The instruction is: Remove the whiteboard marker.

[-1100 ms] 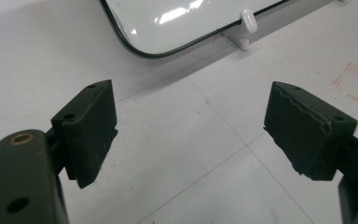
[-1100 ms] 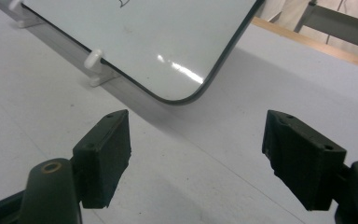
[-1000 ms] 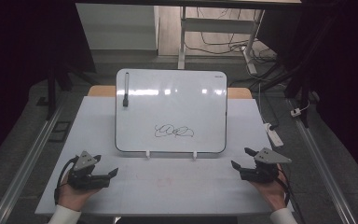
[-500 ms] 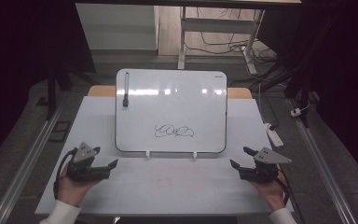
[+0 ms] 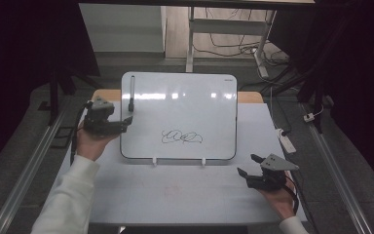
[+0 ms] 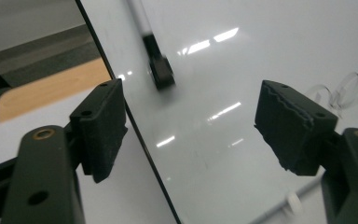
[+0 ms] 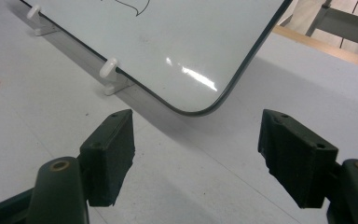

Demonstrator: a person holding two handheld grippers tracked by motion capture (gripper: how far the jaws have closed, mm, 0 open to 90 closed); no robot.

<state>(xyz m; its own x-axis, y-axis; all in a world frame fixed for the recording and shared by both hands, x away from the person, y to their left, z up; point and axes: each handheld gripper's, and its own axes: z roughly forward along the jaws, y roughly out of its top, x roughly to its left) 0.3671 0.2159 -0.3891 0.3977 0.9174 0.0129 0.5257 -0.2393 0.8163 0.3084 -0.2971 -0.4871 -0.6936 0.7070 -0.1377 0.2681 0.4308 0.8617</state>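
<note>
Left claw (image 5: 126, 120) has risen to the whiteboard's (image 5: 185, 105) edge, jaws apart but just narrowing; marker (image 5: 131, 92) lies just ahead.

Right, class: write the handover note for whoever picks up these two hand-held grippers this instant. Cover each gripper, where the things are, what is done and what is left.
Left hand-held gripper: empty, its jaws wide apart but just been closing a little; raised at the whiteboard's left edge, aimed at the marker.
Right hand-held gripper: open, empty, low over the table near the board's lower right corner.
Things: the board leans on two small white supports; the marker lies along its upper left part; a scribble sits low in the middle.
Done: the approach to the marker.
Left: probably grip the marker; nothing is held yet.
</note>
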